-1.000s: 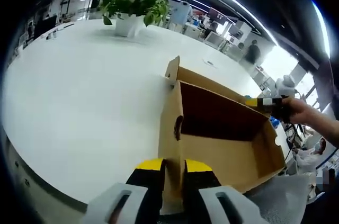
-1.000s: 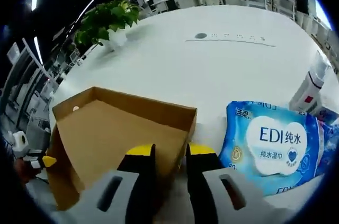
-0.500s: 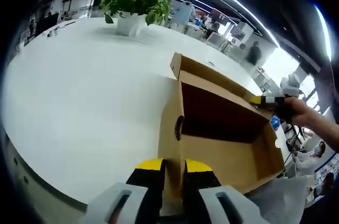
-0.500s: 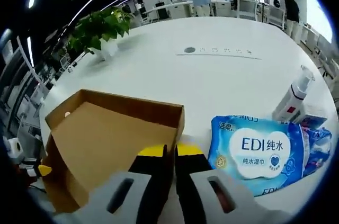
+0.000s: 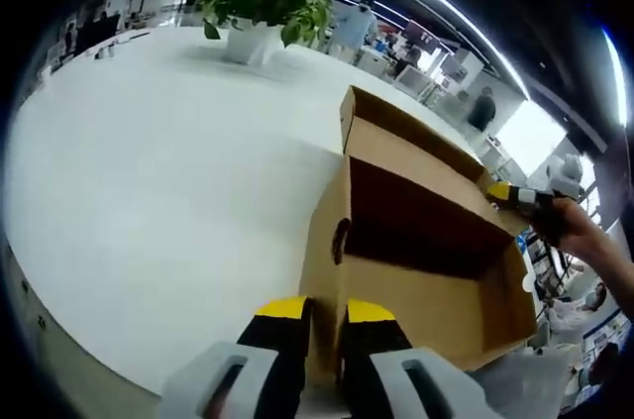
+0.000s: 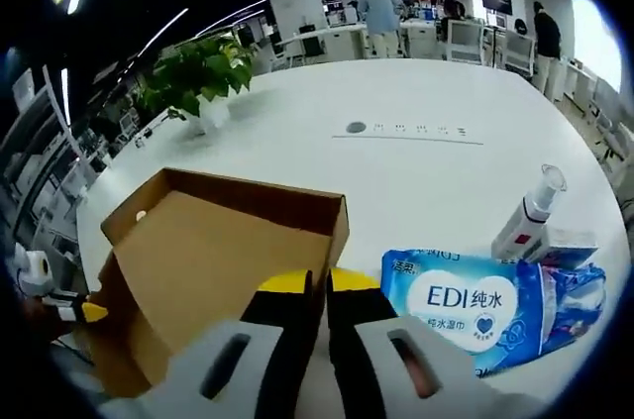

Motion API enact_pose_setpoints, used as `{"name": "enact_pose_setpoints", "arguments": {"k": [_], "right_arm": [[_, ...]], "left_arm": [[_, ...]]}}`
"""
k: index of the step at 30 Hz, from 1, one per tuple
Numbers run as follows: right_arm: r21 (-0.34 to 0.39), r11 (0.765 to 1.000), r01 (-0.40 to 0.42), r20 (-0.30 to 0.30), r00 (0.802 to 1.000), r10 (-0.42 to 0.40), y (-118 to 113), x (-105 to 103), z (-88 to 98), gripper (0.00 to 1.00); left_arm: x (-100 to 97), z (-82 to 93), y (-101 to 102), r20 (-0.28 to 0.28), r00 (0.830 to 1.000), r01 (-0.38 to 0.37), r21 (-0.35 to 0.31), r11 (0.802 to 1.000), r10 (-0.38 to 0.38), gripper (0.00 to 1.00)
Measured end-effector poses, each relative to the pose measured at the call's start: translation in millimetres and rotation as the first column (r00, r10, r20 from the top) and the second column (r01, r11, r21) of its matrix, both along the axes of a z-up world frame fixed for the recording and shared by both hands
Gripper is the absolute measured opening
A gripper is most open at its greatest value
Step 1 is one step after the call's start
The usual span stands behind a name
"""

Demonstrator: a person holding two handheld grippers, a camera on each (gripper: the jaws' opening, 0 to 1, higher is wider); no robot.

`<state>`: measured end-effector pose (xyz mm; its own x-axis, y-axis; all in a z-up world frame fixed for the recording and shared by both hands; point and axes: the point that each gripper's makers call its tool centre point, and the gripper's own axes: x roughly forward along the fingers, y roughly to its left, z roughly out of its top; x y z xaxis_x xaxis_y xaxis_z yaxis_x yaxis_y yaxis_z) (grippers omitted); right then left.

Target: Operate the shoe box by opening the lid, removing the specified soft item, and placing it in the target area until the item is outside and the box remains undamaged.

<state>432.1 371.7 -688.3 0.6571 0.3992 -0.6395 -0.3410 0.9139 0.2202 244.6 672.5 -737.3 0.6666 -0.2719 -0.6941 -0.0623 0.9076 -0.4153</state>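
Both tongs pinching cardboard lid (image 5: 436, 241) edges – left tongs (image 5: 325, 312), right tongs (image 6: 318, 285); wipes pack (image 6: 485, 302) reads "EDI".

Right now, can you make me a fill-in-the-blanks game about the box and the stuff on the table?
1. The cardboard box is brown and its lid is ____.
2. The blue wipes pack lies on the ____ table.
3. The leaves of the potted plant are ____.
4. The left gripper has its fingers pinched on a box ____.

Missing words: open; white; green; wall
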Motion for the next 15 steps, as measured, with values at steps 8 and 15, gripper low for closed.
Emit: {"name": "enact_pose_setpoints", "arguments": {"k": [8,15], "right_arm": [[0.006,1.0,-0.027,0.072,0.997,0.027,-1,2,24.1,0.04],[-0.051,0.989,-0.142,0.209,0.966,0.15,18,-15,60.4,0.06]], "left_arm": [[7.7,-1.7,-2,-0.005,0.999,-0.036,-0.003,0.999,0.036,0.1],[11.9,-5.9,5,-0.024,0.997,-0.069,0.012,0.998,0.07,0.08]]}}
